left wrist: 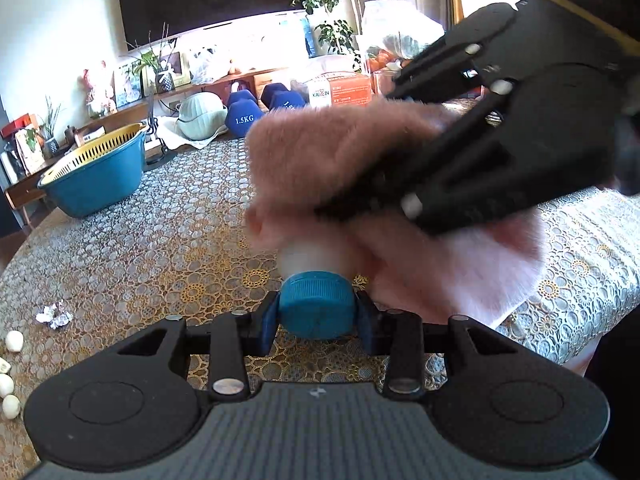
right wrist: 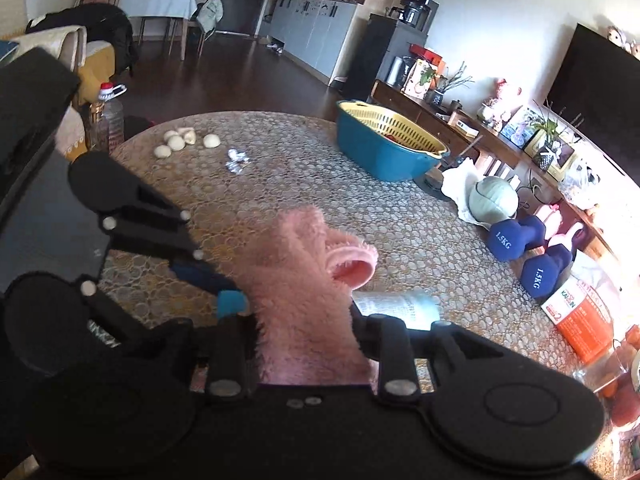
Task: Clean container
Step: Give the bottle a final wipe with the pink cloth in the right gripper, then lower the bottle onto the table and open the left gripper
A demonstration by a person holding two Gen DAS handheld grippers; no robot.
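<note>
My left gripper (left wrist: 317, 317) is shut on the blue cap (left wrist: 317, 304) of a small white container (left wrist: 304, 258), which lies pointing away over the lace tablecloth. A fluffy pink cloth (left wrist: 340, 160) is draped over the container's body and blurs it. The right gripper (left wrist: 356, 206) comes in from the upper right, with its fingers buried in the cloth. In the right wrist view the right gripper (right wrist: 304, 332) is shut on the pink cloth (right wrist: 300, 280). The container's printed white body (right wrist: 400, 306) shows to the cloth's right. The left gripper's blue finger (right wrist: 208, 276) and the cap (right wrist: 232, 300) are at its left.
A blue basin with a yellow strainer (right wrist: 388, 144) stands at the far side of the table (right wrist: 280, 184). Blue dumbbells (right wrist: 516, 240) and an orange box (right wrist: 580, 316) sit at the right. White round pieces (right wrist: 176, 142) and a foil scrap (right wrist: 238, 160) lie at the far left.
</note>
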